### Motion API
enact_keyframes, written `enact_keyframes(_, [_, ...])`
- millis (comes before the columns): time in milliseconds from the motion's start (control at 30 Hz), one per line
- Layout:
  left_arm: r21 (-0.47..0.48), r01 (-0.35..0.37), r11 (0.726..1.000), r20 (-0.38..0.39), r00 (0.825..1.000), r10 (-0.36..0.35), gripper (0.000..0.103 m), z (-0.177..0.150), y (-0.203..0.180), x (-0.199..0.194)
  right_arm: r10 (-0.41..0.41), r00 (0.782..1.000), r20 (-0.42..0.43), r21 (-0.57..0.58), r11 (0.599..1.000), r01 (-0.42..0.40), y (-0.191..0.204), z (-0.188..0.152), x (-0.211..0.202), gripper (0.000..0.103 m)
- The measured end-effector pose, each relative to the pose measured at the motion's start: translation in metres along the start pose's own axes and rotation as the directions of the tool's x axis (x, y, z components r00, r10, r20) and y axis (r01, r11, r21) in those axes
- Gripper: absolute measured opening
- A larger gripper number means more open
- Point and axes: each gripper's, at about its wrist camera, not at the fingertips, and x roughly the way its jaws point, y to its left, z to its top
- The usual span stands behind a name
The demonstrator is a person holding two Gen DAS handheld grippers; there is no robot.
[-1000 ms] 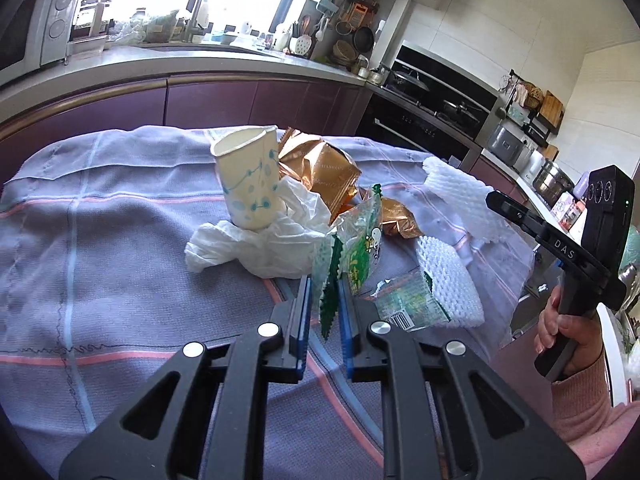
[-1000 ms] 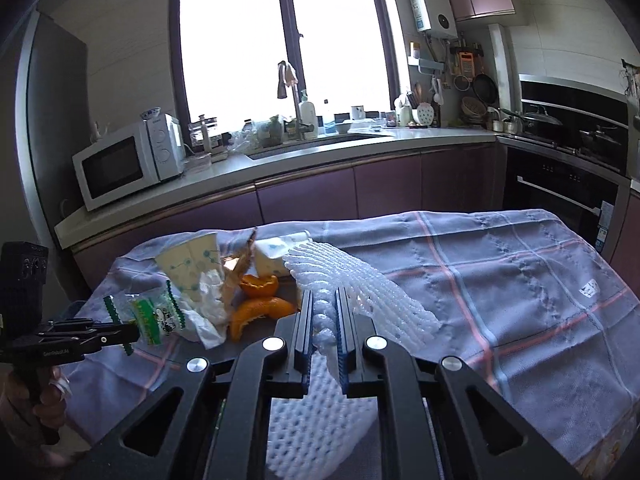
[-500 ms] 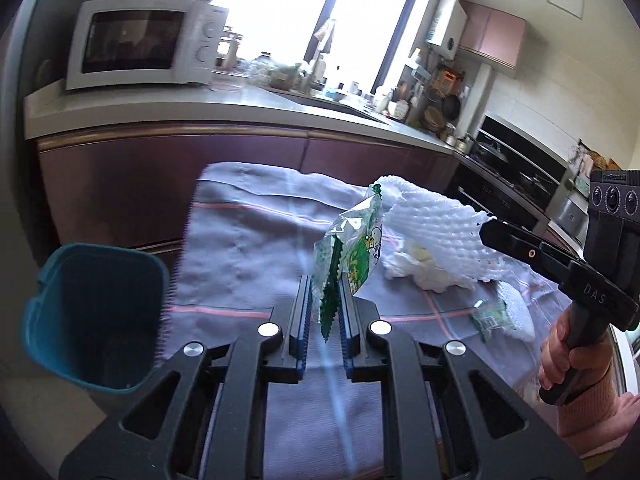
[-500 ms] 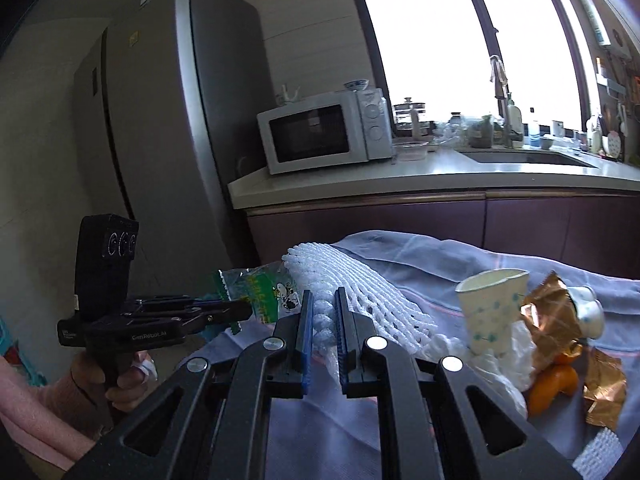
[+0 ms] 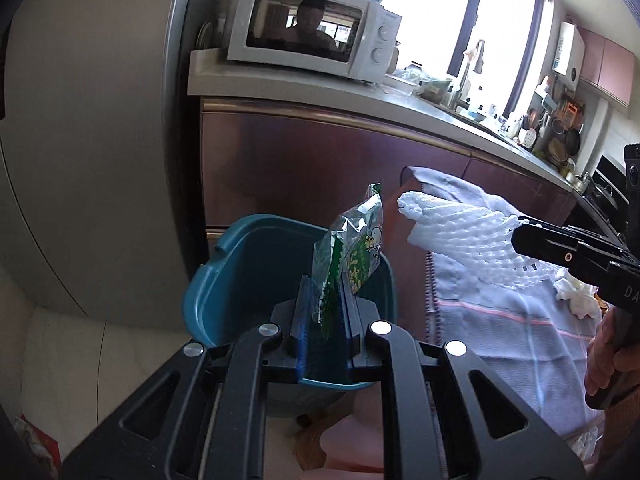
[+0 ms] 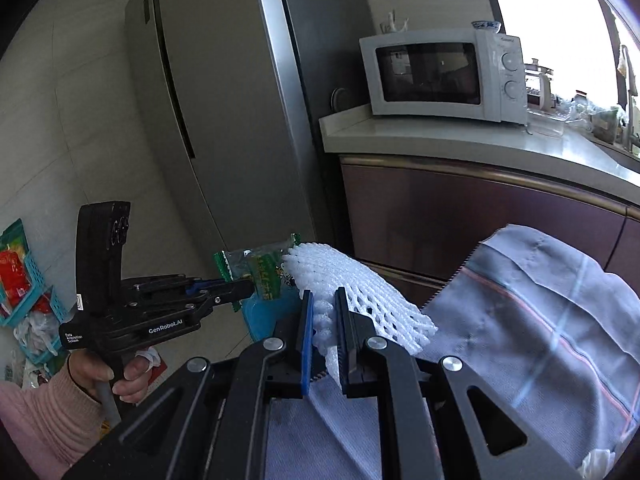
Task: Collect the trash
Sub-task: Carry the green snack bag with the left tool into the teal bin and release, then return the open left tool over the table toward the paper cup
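Observation:
My left gripper (image 5: 323,294) is shut on a green and clear snack wrapper (image 5: 356,252), which hangs right over the open teal trash bin (image 5: 224,280) on the floor. My right gripper (image 6: 322,304) is shut on a white foam fruit net (image 6: 360,284) above the table's left edge. In the left wrist view the foam net (image 5: 460,236) and the right gripper (image 5: 520,238) come in from the right, beside the bin. In the right wrist view the left gripper (image 6: 250,288) holds the wrapper (image 6: 264,268) over the bin (image 6: 260,320), mostly hidden behind it.
A table under a grey-blue checked cloth (image 5: 500,320) stands right of the bin, with a crumpled white tissue (image 5: 576,296) on it. A steel fridge (image 6: 224,120), a microwave (image 6: 440,76) on the counter and maroon cabinets (image 5: 320,168) stand behind. Baskets with clutter (image 6: 20,280) sit at far left.
Both grippers swung left from over the table's trash pile to the bin, each still holding its item. The bin has come from the frame's left edge to under the wrapper.

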Motion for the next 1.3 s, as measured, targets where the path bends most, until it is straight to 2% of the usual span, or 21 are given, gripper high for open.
enact_keyframes(333, [-0.017,-0.074,0.997,-0.109,0.991,0.072,0.015,0.003,0.025,0.065,-0.037,0.984,-0.174,-0.018,0.999,0.035,0.000,0.003,0.079,0.010])
enact_keyframes(500, [-0.010,-0.097,0.995,-0.140,0.986,0.095,0.016,0.003,0.029,0.090,-0.042,0.974,-0.221,-0.013,0.999,0.040,0.001,0.001,0.102,0.012])
enact_keyframes(567, [-0.012,-0.101,0.995,-0.147,0.984,0.098,0.016,-0.002,0.027,0.093,-0.044,0.971,-0.235,-0.009,0.999,0.044,0.001,0.001,0.109,0.017])
enact_keyframes(633, [-0.016,-0.103,0.995,-0.150,0.984,0.099,0.016,-0.002,0.026,0.095,-0.046,0.968,-0.248,0.004,0.999,0.049,-0.001,0.000,0.112,0.030])
enact_keyframes(800, [-0.019,-0.090,0.996,-0.119,0.989,0.087,0.021,0.000,0.021,0.091,-0.042,0.977,-0.210,0.030,0.998,0.049,-0.005,0.002,0.106,0.035])
enact_keyframes(833, [-0.017,-0.085,0.996,-0.110,0.990,0.083,0.021,-0.011,0.020,0.082,-0.040,0.978,-0.203,0.035,0.998,0.048,-0.008,0.001,0.105,0.035])
enact_keyframes(967, [0.002,-0.056,0.998,-0.072,0.996,0.056,0.026,-0.010,0.005,0.066,-0.038,0.987,-0.158,0.061,0.997,0.048,-0.016,-0.002,0.085,0.037])
enact_keyframes(1133, [0.035,-0.008,0.999,-0.021,1.000,0.009,0.029,-0.006,-0.017,0.043,-0.032,0.995,-0.093,0.082,0.996,0.039,-0.019,-0.005,0.049,0.039])
enact_keyframes(1300, [0.076,0.056,0.995,0.025,0.998,-0.059,0.034,-0.003,-0.047,0.021,-0.018,1.000,-0.020,0.072,0.997,0.020,-0.018,-0.015,-0.001,0.044])
